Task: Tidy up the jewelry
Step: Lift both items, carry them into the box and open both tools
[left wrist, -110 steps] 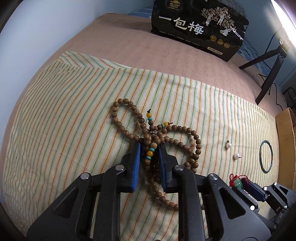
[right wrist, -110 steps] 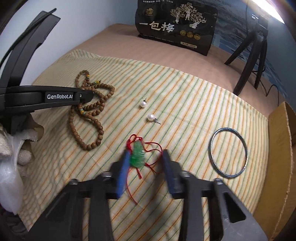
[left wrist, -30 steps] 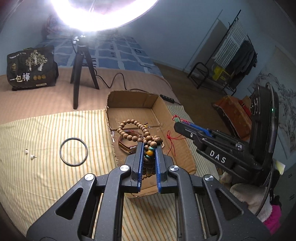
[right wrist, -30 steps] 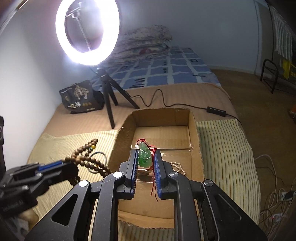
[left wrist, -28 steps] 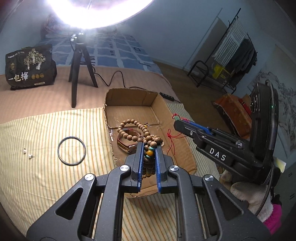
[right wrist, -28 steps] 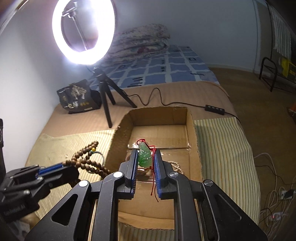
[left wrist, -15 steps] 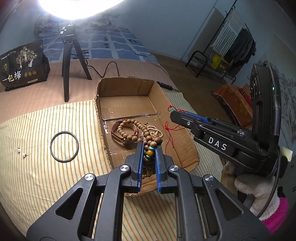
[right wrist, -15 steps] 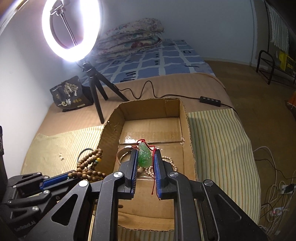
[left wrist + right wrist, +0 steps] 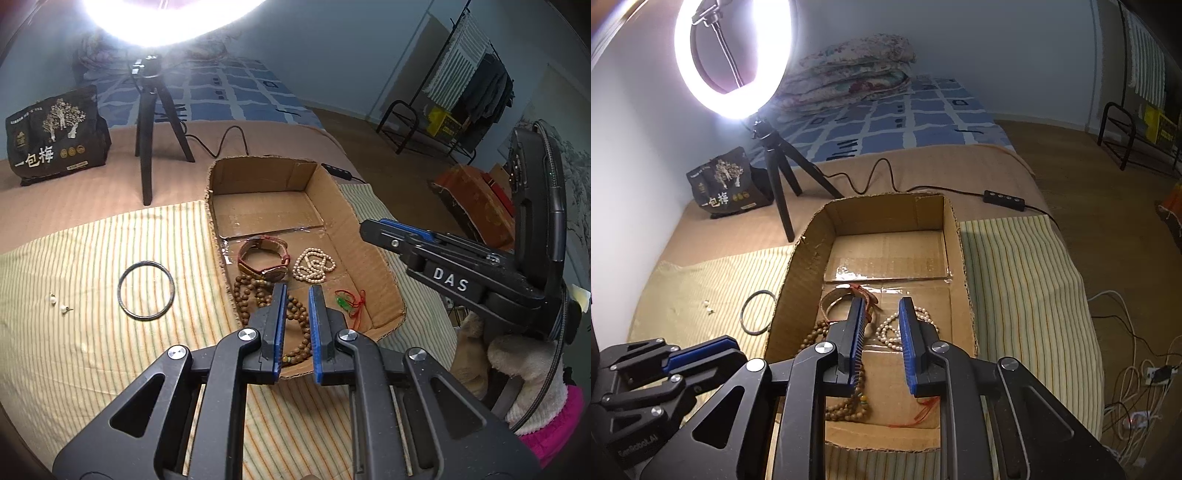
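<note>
Jewelry is what I'm gathering into the cardboard box (image 9: 328, 192). My left gripper (image 9: 295, 295) and right gripper (image 9: 882, 314) both hang over it with fingers parted and nothing between them. Below them lie the wooden beads (image 9: 255, 291), the green pendant (image 9: 343, 301), a watch (image 9: 264, 256) and pearls (image 9: 314, 264), all inside the box. A bangle (image 9: 146, 290) and two earrings (image 9: 59, 302) wait on the striped cloth (image 9: 74, 350), likely next.

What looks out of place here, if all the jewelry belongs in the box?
The bangle and two pearl earrings lie on the striped cloth, outside the cardboard box that holds the other pieces.
</note>
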Demonstrator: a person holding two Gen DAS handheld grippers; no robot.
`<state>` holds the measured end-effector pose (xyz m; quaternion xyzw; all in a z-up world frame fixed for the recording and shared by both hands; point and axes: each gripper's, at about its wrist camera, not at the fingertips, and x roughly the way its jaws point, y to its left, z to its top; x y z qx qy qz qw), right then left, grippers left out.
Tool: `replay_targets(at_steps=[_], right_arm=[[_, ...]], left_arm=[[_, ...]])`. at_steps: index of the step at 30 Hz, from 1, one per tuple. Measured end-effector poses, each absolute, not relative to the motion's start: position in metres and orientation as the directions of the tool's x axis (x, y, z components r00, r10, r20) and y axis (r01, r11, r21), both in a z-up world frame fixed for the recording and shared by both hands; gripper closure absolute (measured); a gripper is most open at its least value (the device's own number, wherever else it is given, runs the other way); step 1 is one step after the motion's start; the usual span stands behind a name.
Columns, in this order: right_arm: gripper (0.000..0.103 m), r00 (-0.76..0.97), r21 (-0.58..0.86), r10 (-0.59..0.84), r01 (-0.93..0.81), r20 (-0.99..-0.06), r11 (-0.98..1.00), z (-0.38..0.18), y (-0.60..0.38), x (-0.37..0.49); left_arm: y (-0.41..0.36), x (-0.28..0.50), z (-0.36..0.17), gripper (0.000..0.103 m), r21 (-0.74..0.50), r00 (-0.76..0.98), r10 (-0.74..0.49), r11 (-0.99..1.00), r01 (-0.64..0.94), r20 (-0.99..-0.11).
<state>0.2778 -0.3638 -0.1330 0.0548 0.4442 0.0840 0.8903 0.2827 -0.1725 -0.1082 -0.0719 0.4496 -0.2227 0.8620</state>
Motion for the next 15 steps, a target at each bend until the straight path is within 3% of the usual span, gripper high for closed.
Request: replay_targets(at_steps=[8,9,10,12,15], right_arm=[[0.083,0.608,0.158,0.202,-0.126,-0.767,0.979,-0.119,-0.355,0.267],[0.076,0.612,0.153,0.199,-0.128,-0.765,0.98,-0.118,-0.353,0.266],[0.072,0.619,0.146,0.196,-0.13,-0.761,0.981,-0.115,-0.351,0.263],[0.057,0.628,0.139,0.194,-0.137,-0.754,0.981,-0.112,-0.347,0.26],[0.051,0.636,0.133,0.2,-0.152,-0.746,0.979,-0.107,-0.339,0.255]], left_arm=[[-0.152,0.27,-0.099,0.093,-0.291,0.526,-0.422,0.903,0.315,-0.738],[-0.148,0.268,-0.098,0.086,-0.286,0.529,-0.417,0.905,0.315,-0.739],[-0.145,0.267,-0.098,0.073,-0.28,0.534,-0.413,0.907,0.314,-0.738],[-0.135,0.262,-0.095,0.06,-0.27,0.555,-0.4,0.914,0.304,-0.729],[-0.116,0.256,-0.092,0.06,-0.258,0.57,-0.38,0.923,0.286,-0.728]])
